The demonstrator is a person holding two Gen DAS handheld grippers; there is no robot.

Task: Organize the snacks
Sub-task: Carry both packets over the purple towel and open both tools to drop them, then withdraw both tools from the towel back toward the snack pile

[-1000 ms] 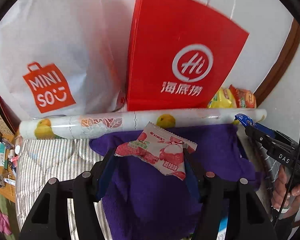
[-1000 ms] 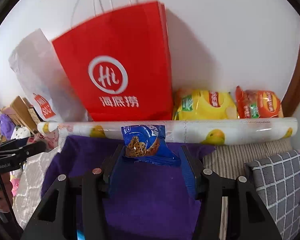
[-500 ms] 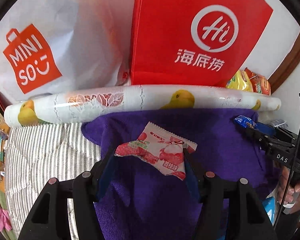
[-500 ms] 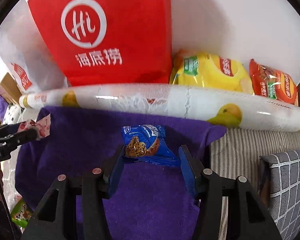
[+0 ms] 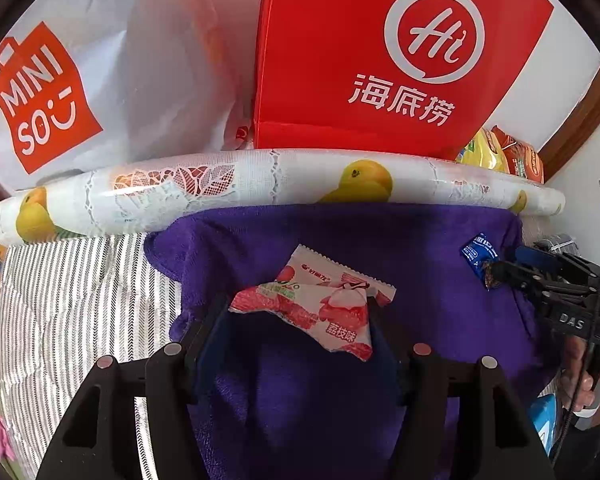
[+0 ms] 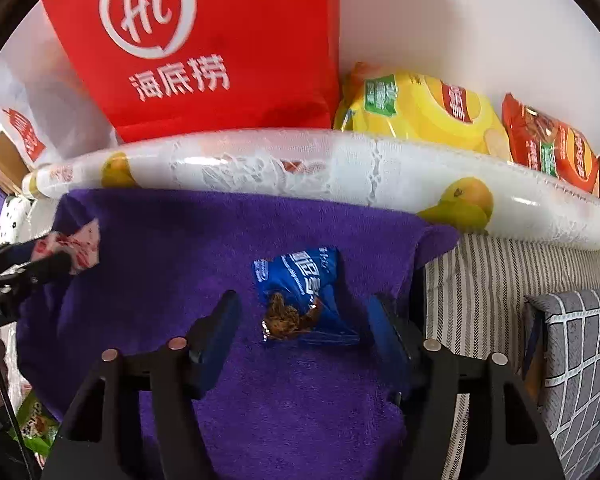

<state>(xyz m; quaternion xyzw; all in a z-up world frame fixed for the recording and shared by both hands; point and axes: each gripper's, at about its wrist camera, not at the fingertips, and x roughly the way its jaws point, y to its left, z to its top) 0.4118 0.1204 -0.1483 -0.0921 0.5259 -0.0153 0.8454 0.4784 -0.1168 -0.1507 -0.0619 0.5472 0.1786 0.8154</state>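
Observation:
My left gripper (image 5: 296, 312) is shut on a pink and white lychee snack packet (image 5: 320, 304), held just above the purple towel (image 5: 380, 240). My right gripper (image 6: 304, 312) has its jaws spread wide. The blue cookie packet (image 6: 300, 292) lies between them on the purple towel (image 6: 180, 240), with a gap to the left finger. In the left wrist view the right gripper (image 5: 500, 276) and the blue packet (image 5: 478, 252) show at the right. In the right wrist view the left gripper (image 6: 44, 264) with the pink packet (image 6: 80, 246) shows at the left.
A fruit-print roll (image 5: 260, 184) lies along the towel's far edge. Behind it stand a red paper bag (image 5: 380, 60), a white Miniso bag (image 5: 80, 80), a yellow chip bag (image 6: 416, 108) and an orange chip bag (image 6: 552, 140). A grey checked cushion (image 6: 576, 360) is at right.
Both grippers moved down and forward toward the towel. My right gripper opened and the blue packet now lies on the towel. The left still holds the pink packet.

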